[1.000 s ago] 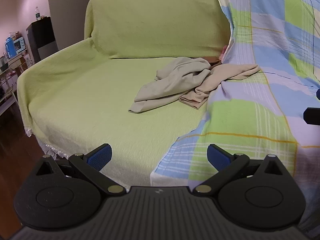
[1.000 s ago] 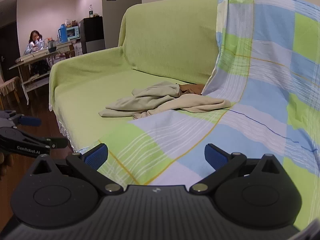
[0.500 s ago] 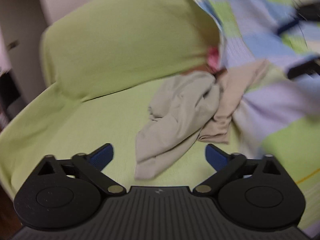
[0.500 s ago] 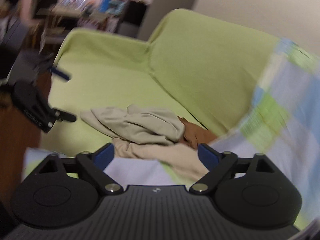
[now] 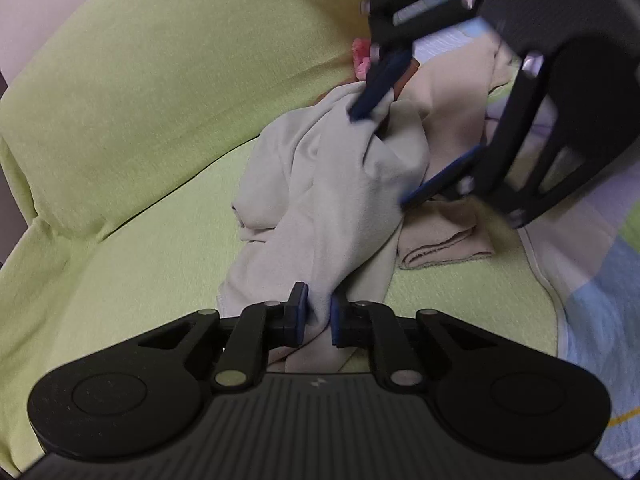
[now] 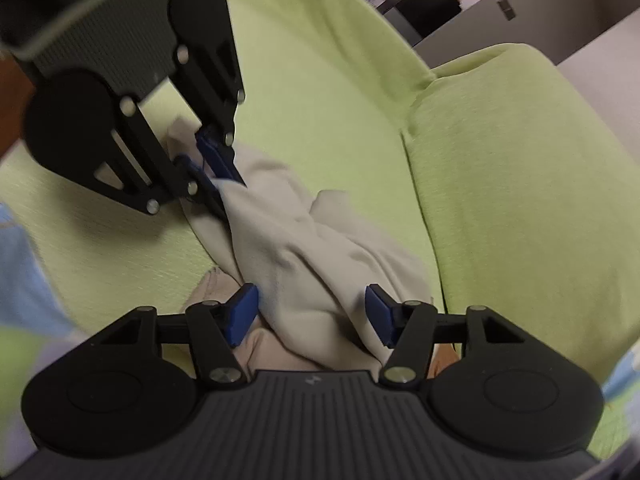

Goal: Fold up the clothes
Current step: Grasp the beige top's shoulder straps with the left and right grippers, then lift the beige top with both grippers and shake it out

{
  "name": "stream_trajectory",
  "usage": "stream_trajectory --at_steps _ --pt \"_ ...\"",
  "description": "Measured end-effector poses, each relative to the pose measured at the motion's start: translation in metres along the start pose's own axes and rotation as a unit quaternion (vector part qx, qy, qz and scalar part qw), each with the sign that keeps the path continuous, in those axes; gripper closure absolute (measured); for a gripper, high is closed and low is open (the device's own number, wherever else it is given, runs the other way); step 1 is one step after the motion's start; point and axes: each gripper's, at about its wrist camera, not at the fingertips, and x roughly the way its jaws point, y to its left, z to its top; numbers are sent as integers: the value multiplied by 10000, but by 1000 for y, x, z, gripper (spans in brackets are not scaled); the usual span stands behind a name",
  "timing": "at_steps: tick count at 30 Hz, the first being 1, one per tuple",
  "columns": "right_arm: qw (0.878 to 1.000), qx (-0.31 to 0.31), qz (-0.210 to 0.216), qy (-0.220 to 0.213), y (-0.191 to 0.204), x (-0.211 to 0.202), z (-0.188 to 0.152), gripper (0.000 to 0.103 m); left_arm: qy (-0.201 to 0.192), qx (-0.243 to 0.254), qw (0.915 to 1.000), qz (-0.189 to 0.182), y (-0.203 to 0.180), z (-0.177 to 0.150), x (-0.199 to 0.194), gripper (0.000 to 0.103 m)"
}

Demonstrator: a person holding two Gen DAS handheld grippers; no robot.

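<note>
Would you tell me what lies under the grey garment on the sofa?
Under the grey garment a beige garment shows, with something brown and pink behind; how far they extend underneath is hidden.

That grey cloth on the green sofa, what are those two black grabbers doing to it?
Someone is starting to fold clothes. The left gripper is closing on one end of the grey garment, pinching its fabric. The right gripper is closing around the other end. A beige garment lies beside it on the sofa.

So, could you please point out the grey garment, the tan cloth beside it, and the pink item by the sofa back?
grey garment (image 5: 332, 184): left wrist view, bunched middle.
tan cloth (image 5: 444, 236): left wrist view, folded hem.
pink item (image 5: 360, 58): left wrist view, visible edge.
</note>
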Motion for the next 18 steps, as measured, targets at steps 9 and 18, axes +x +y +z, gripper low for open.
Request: stream_trajectory --at_steps 9,18 --pt "9943 509 -628 -701 -23 -60 8 98 -1031 -348 9930 466 33 35 -78 100" --pt "9614 1516 -1703 -1539 -62 -264 -5 98 -2648 106 9637 325 0 111 -264 100"
